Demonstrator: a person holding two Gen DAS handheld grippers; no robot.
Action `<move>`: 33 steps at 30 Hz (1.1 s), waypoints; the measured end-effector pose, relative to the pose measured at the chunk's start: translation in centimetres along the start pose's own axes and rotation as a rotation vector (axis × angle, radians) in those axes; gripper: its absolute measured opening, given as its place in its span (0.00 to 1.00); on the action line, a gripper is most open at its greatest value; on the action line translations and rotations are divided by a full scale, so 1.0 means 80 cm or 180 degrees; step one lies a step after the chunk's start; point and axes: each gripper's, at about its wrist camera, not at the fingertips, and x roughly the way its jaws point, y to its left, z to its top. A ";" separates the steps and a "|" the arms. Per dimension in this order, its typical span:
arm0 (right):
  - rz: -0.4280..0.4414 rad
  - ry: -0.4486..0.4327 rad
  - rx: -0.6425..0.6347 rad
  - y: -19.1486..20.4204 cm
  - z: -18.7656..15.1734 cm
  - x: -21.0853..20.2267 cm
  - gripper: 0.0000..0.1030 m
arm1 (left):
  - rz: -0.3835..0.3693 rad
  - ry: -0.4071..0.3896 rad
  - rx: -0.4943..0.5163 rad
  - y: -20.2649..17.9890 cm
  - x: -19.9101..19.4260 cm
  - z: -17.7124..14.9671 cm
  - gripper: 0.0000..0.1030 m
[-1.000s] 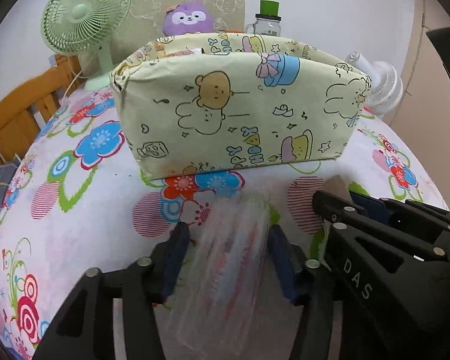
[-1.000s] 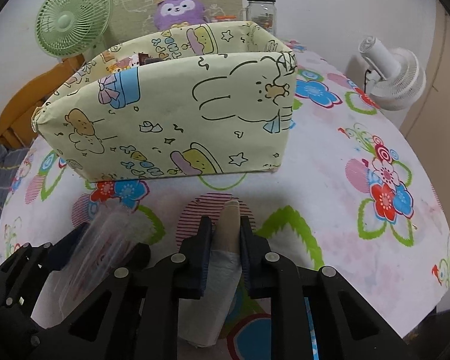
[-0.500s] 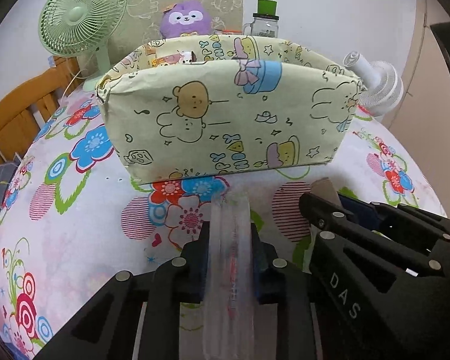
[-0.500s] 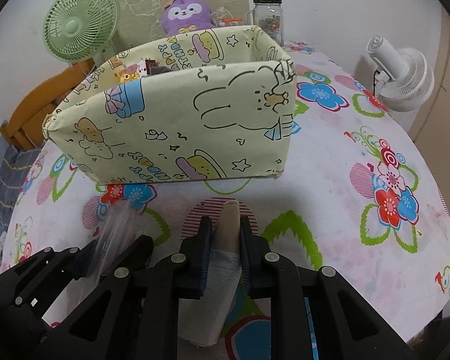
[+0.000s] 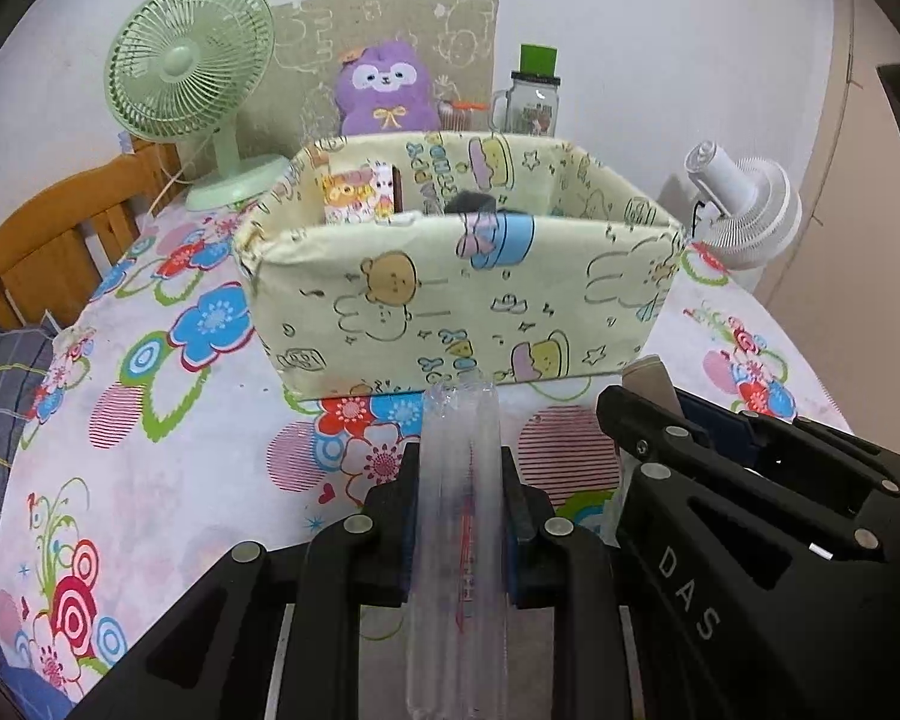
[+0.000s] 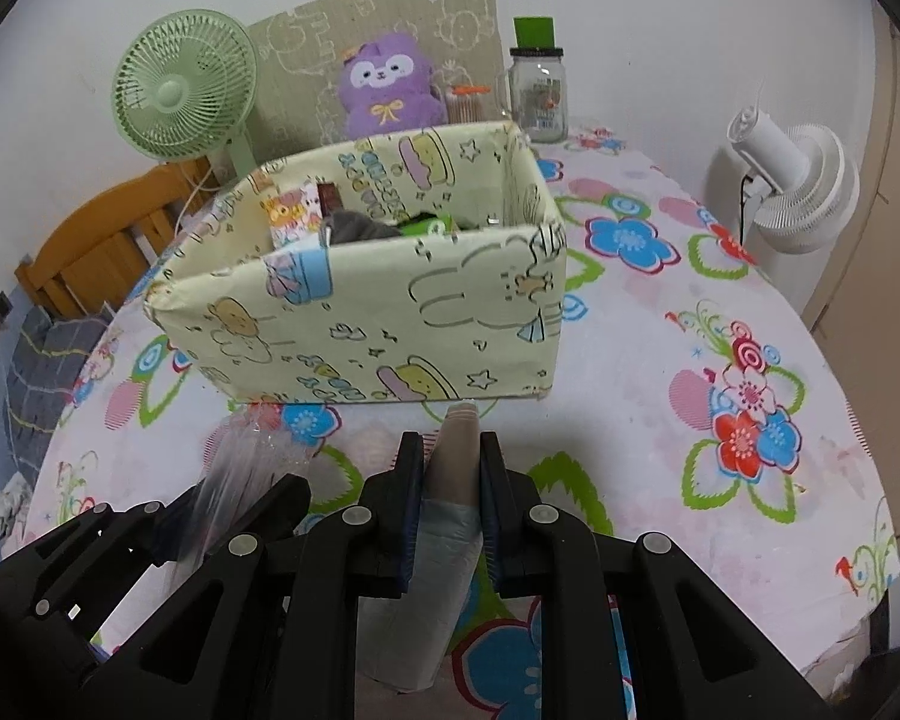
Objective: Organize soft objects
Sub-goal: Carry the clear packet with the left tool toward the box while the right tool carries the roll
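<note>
Raised tongs, box (image 5: pixel 462 294) lower, floral tablecloth (image 5: pixel 168 420), green fan (image 5: pixel 189 69)

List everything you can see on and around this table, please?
Fabric box: one, pale yellow cartoon print, table centre, items inside.
Plush toy: one, purple, behind box.
Green fan: one, back left.
White fan: one, right edge.
Jar: one, clear, green lid, back.
Tablecloth: one, white, floral.
Wooden chair: one, left.
Clear packet: one, in left tool.
Pale packet: one, in right tool.
Left tool: black, closed on clear packet.
Right tool: black, closed on pale packet.
</note>
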 end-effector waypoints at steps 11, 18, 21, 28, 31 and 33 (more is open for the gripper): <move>0.0041 -0.0215 -0.0002 0.005 0.012 -0.046 0.20 | -0.0015 -0.0207 -0.0014 -0.002 -0.041 0.012 0.19; 0.0063 -0.0322 -0.0022 0.008 0.018 -0.070 0.20 | 0.0017 -0.0325 -0.0016 -0.002 -0.066 0.019 0.19; 0.0066 -0.0353 -0.0035 0.010 0.021 -0.078 0.20 | 0.0020 -0.0359 -0.0020 -0.002 -0.074 0.021 0.19; 0.0071 -0.0430 -0.0059 0.016 0.030 -0.097 0.20 | 0.0026 -0.0439 -0.0020 -0.001 -0.091 0.030 0.19; 0.0065 -0.0472 -0.0068 0.017 0.034 -0.105 0.20 | 0.0020 -0.0484 -0.0017 -0.001 -0.099 0.033 0.19; 0.0064 -0.0493 -0.0075 0.017 0.037 -0.109 0.20 | 0.0018 -0.0504 -0.0019 0.000 -0.103 0.036 0.19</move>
